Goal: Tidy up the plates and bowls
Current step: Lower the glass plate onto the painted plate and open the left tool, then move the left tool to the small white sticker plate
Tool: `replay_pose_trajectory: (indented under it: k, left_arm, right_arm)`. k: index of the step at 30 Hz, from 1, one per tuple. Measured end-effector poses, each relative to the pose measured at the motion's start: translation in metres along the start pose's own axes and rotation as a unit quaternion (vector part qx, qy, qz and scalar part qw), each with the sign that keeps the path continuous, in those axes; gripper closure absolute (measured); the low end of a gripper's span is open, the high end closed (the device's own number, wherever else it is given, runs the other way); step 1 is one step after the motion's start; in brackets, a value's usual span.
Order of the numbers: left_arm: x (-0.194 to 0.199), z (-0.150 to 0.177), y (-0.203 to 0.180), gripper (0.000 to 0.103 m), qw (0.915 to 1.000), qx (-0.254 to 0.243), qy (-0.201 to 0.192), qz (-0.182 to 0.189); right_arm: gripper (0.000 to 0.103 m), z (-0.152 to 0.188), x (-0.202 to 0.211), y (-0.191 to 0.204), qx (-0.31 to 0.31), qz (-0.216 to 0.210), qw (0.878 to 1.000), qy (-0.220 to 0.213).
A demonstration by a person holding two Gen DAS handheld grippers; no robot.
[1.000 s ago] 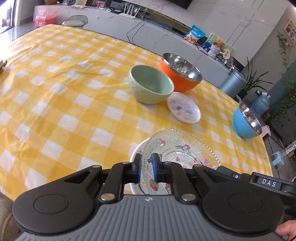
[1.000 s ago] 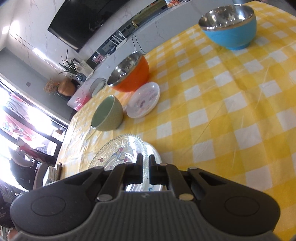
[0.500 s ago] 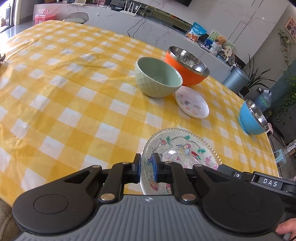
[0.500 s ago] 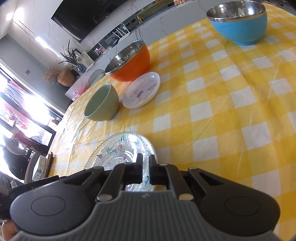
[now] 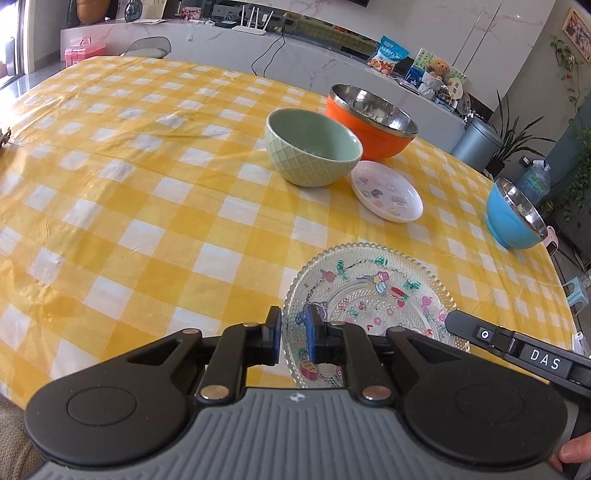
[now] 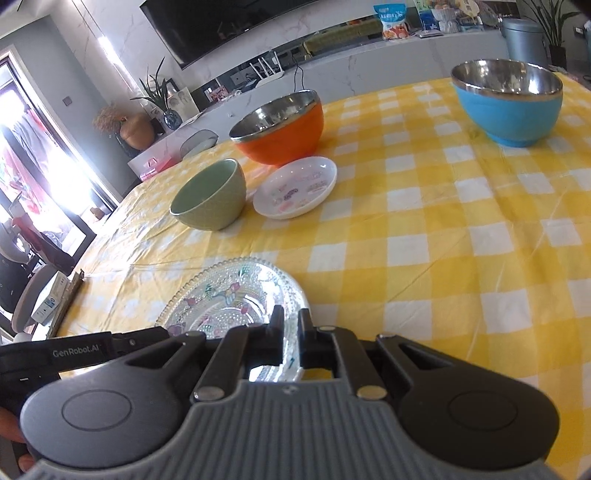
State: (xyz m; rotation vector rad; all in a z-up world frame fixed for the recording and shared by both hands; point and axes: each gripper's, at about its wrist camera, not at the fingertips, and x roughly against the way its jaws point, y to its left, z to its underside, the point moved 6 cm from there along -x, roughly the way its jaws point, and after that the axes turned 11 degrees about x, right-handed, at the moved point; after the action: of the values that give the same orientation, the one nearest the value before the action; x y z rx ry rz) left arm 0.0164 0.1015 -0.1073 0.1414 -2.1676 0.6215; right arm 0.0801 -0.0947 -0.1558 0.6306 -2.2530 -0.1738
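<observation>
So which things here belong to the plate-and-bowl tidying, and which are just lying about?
Belongs to the job:
- glass plate, gripped by both tools
- white saucer
- green bowl
- orange bowl
- blue bowl

Just lying about:
- snack bag
- pink box
- router

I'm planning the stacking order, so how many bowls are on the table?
3: a green bowl mid-table, an orange bowl right behind it, and a blue bowl apart near the table's right edge. None looks hidden.
</observation>
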Motion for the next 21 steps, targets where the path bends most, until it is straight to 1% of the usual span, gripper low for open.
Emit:
replay_pose_trajectory:
  k: [3, 6, 9, 12, 15, 18, 19, 21]
  left_arm:
    - [0.000, 0.000, 0.000, 0.088, 1.0000, -0.004, -0.002, -0.002]
    - [0.001, 0.001, -0.004, 0.088, 0.9998, -0.018, -0.007, -0.009]
    - [0.001, 0.001, -0.006, 0.088, 0.9995, -0.026, -0.011, -0.014]
    - [0.002, 0.001, -0.006, 0.088, 0.9994, -0.028, -0.011, -0.015]
    - [0.001, 0.002, -0.010, 0.086, 0.9988, -0.042, -0.015, -0.020]
    - [0.002, 0.000, -0.010, 0.085, 0.9978, -0.049, -0.031, -0.032]
    - [0.004, -0.002, -0.010, 0.084, 0.9973, -0.050, -0.039, -0.036]
    - [0.010, -0.006, -0.011, 0.079, 0.9971, -0.046, -0.053, -0.029]
  right_arm:
    - [0.098, 0.000, 0.000, 0.003, 0.015, 0.008, 1.000, -0.002]
    - [0.099, 0.001, 0.000, 0.009, 0.052, 0.033, 0.998, -0.001]
    - [0.099, 0.002, 0.000, 0.018, 0.097, 0.058, 0.994, 0.001]
    - [0.099, 0.002, -0.001, 0.017, 0.102, 0.061, 0.993, 0.001]
    - [0.099, 0.002, 0.000, 0.015, 0.096, 0.059, 0.994, 0.001]
    - [0.094, 0.001, 0.002, 0.015, 0.090, 0.061, 0.994, -0.002]
    - [0.090, 0.001, 0.004, 0.014, 0.088, 0.064, 0.994, -0.004]
    - [0.079, -0.002, 0.009, 0.011, 0.075, 0.060, 0.995, -0.015]
